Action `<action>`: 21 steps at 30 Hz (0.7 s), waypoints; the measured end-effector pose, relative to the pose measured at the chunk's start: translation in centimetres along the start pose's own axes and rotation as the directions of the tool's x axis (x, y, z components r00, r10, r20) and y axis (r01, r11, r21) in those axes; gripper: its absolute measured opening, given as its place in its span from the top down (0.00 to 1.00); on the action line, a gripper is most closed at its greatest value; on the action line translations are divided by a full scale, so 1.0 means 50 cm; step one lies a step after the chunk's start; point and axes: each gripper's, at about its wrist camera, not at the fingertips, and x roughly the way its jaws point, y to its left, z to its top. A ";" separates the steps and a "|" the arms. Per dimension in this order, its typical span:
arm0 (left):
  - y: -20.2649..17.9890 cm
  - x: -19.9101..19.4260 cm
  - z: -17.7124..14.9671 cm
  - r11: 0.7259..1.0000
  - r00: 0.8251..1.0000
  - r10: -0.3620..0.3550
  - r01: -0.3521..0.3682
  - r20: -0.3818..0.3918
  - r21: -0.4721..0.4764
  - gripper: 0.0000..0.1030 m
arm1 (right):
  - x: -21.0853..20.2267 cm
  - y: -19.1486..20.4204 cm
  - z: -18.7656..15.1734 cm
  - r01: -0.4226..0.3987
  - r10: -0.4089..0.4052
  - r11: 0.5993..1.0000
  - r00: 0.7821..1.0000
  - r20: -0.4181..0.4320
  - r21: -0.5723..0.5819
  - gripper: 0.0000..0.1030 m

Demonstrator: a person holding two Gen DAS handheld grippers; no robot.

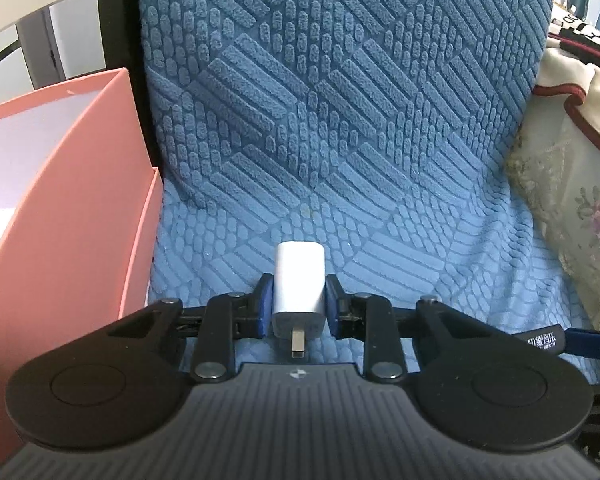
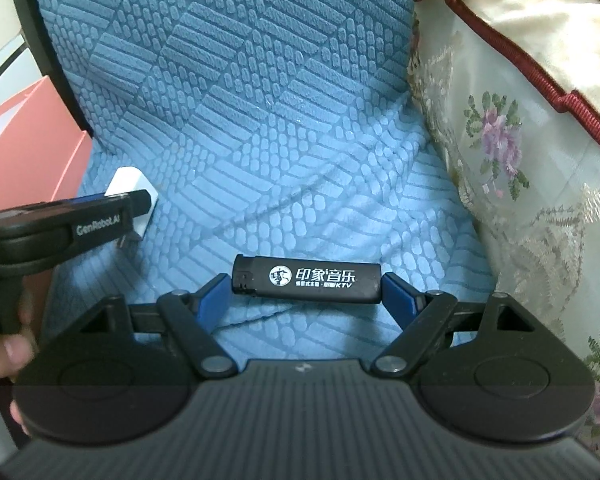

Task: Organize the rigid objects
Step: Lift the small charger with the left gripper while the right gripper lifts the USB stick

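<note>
Left wrist view, item one: white charger plug point(image 1: 299, 286), small rounded block, lying on the blue textured seat cover point(image 1: 340, 140). It sits between the blue pads of the left tool point(image 1: 299, 304), which are clamped against its two long sides. Long axis runs along the line of the fingers; the metal prong end points back toward the camera, the rounded end away toward the seat back. Pink box point(image 1: 60, 200) stands just beside the tool on the left of this view, open at the top.

Right wrist view, item two: black lighter point(image 2: 306, 279) with white printed characters, lying flat on the same seat cover point(image 2: 240, 100). It lies crosswise between the fingertips of the right tool point(image 2: 306, 296), long axis running from one finger to the other, striker end toward the left of the picture. Fingers stand wide apart; the tips are at the lighter's two ends, and whether they press on it cannot be told.

Same view, far left: the left tool point(image 2: 140, 208) with the charger plug point(image 2: 130, 184) in its grip, and a person's hand point(image 2: 8, 352) on its handle. Floral cushion point(image 2: 520, 200) borders the seat on the right.
</note>
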 end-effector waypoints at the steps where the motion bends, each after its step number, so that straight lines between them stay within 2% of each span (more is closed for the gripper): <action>1: 0.000 -0.004 -0.001 1.000 1.000 -0.006 0.006 -0.001 0.001 0.70 | -0.001 0.000 0.000 -0.002 0.002 1.000 1.000 0.001 0.001 0.19; 10: 0.018 -0.082 -0.038 0.998 0.998 -0.053 0.052 -0.021 -0.044 0.70 | -0.045 -0.001 -0.003 -0.001 0.001 1.000 0.999 0.053 0.004 0.19; 18: 0.025 -0.164 -0.059 0.995 0.996 -0.090 0.090 -0.007 -0.048 0.70 | -0.121 -0.001 -0.030 -0.019 0.017 0.999 0.997 0.080 0.026 0.19; 21: 0.023 -0.192 -0.061 0.994 0.995 -0.104 0.104 -0.006 -0.023 0.70 | -0.155 0.004 -0.036 -0.033 0.031 0.999 0.995 0.096 0.022 0.19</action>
